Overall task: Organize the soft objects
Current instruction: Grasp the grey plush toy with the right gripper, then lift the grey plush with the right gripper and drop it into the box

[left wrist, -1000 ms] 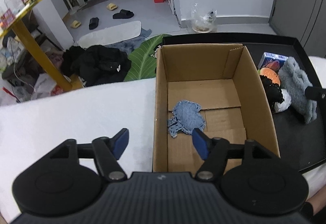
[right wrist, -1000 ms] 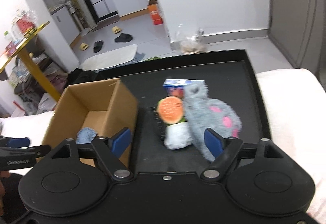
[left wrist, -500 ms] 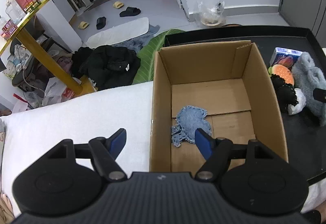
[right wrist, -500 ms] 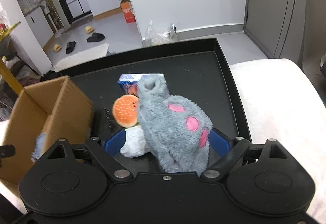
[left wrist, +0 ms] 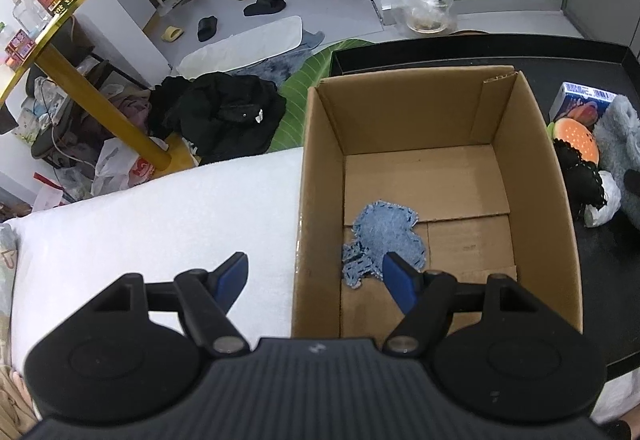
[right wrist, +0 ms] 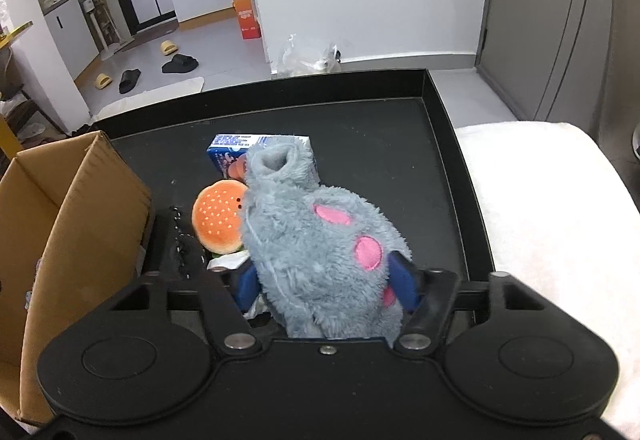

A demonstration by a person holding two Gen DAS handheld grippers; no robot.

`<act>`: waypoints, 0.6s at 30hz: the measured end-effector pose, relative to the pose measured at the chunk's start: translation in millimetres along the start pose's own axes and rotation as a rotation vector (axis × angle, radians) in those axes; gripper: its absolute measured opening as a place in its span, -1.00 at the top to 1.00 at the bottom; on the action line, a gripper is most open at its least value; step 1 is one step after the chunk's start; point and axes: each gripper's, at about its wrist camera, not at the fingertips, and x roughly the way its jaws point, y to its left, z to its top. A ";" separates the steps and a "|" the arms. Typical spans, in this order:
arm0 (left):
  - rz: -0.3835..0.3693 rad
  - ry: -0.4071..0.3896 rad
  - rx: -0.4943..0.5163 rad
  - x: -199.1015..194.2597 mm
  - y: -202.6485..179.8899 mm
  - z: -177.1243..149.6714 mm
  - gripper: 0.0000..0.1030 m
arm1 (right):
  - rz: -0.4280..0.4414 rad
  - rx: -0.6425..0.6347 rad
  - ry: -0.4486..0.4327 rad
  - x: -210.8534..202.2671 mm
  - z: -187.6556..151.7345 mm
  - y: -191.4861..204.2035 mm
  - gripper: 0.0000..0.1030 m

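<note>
**Closing on the grey plush**

A second ago my right gripper (right wrist: 326, 280) stood short of the grey plush toy (right wrist: 320, 252) on the black tray (right wrist: 448, 128); now its jaws are closing around it, pads against its fur. My left gripper (left wrist: 314, 276) hangs spread, tilted down over the cardboard box (left wrist: 320, 176), above the blue cloth (left wrist: 384, 236).

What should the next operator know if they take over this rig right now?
Right gripper: fingers closing around the grey plush slipper with pink spots, which sits between them on the black tray.
Left gripper: open, holding nothing, above the near left wall of the brown cardboard box.
Done: blue fuzzy cloth piece lies in the box.
Left: slipper, orange burger plush, black lacy fabric and white soft item are on the tray. The blue printed carton looks rigid; probably leave it.
</note>
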 end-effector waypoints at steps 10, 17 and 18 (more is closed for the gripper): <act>0.002 -0.027 -0.020 -12.6 4.7 -2.7 -0.41 | 0.010 -0.023 -0.030 -25.1 -0.5 2.1 0.20; -0.021 -0.050 -0.040 -25.6 13.7 -7.6 -0.41 | 0.034 -0.019 -0.061 -49.1 1.4 2.6 0.29; -0.024 -0.052 -0.040 -27.2 14.9 -8.7 -0.41 | 0.041 -0.017 -0.066 -52.1 2.1 3.3 0.29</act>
